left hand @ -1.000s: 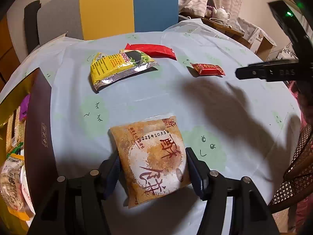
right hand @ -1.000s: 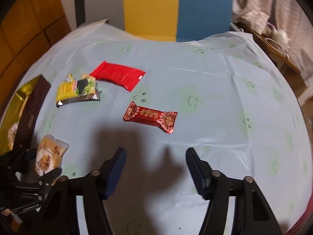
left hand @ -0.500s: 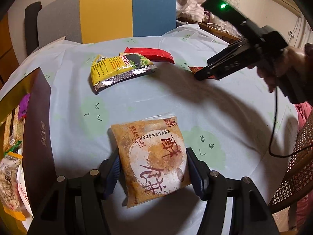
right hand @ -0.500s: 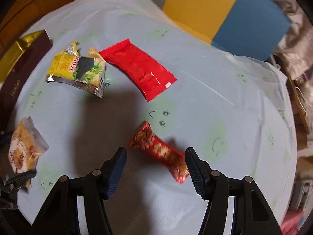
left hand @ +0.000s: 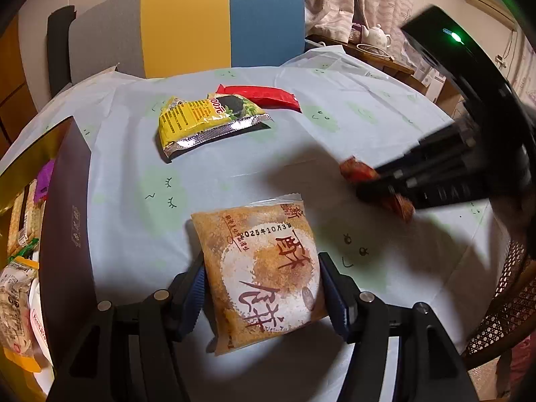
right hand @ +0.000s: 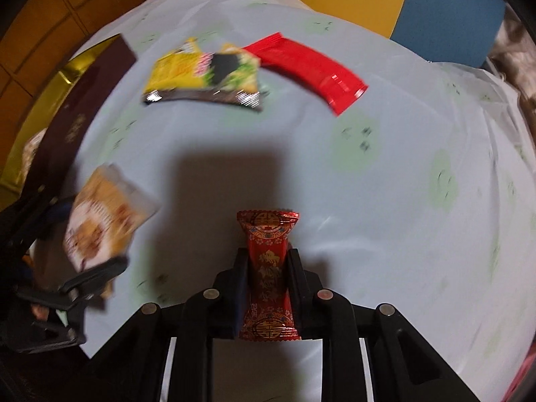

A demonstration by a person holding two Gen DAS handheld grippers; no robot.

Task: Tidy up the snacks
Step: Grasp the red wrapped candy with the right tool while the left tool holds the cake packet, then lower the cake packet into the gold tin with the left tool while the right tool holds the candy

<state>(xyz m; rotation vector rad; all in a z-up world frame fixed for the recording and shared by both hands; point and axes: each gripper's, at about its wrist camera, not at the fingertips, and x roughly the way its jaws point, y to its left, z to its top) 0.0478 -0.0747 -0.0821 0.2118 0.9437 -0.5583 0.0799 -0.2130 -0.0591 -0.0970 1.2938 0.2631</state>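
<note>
My left gripper [left hand: 262,284] is shut on a tan pastry packet [left hand: 264,271] with red Chinese characters, low over the table. My right gripper [right hand: 268,268] is shut on a small red-and-gold candy packet [right hand: 268,268] that stands upright between the fingers; in the left wrist view that candy [left hand: 360,172] shows at the right gripper's tip on the right. A yellow snack bag [left hand: 207,117] and a flat red packet [left hand: 264,95] lie at the far side. The pastry packet also shows, blurred, in the right wrist view [right hand: 104,217].
A dark brown box [left hand: 63,234] with a gold lining stands open at the left edge and holds several snacks. A pale blue cloth with green faces [left hand: 335,124] covers the round table. A grey, yellow and blue chair back [left hand: 187,23] stands behind it.
My right gripper has closed on the red candy packet and swung toward the left gripper and the box. My left gripper still holds the pastry packet in the same place.
</note>
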